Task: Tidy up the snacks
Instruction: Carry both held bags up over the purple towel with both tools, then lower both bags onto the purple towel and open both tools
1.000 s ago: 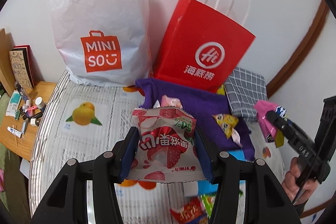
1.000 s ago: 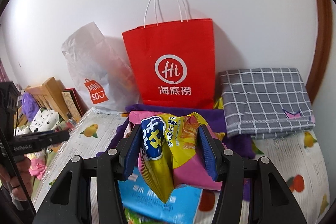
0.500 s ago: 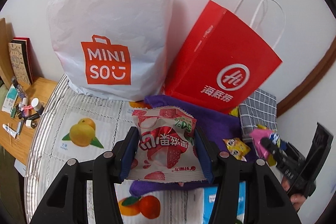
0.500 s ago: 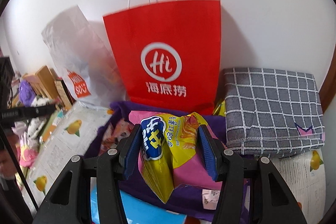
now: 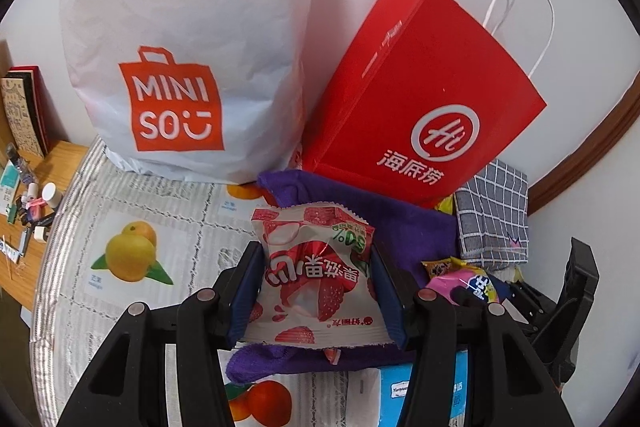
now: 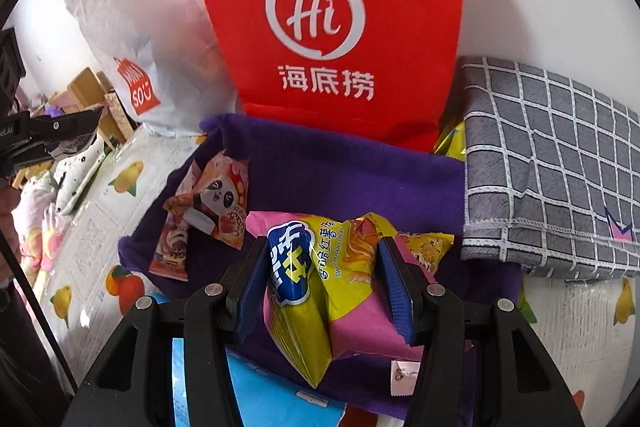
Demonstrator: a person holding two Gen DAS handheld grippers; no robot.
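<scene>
Left tool (image 5: 318, 277) clamped on a strawberry snack packet (image 5: 316, 267), held above the near edge of the purple cloth (image 5: 400, 223) on the fruit-print worktop (image 5: 132, 211). Right tool (image 6: 322, 293) clamped on a yellow-pink sweet potato chips bag (image 6: 320, 287), over the same cloth's middle. White MINISO bag (image 5: 188, 39) and red paper bag (image 6: 332, 23) stand at the worktop's far edge; panda snack packet (image 6: 216, 203) lies on the cloth's left part.

Glossy foil strawberry packet (image 5: 316, 275); fuzzy purple cloth (image 6: 340, 183).
</scene>
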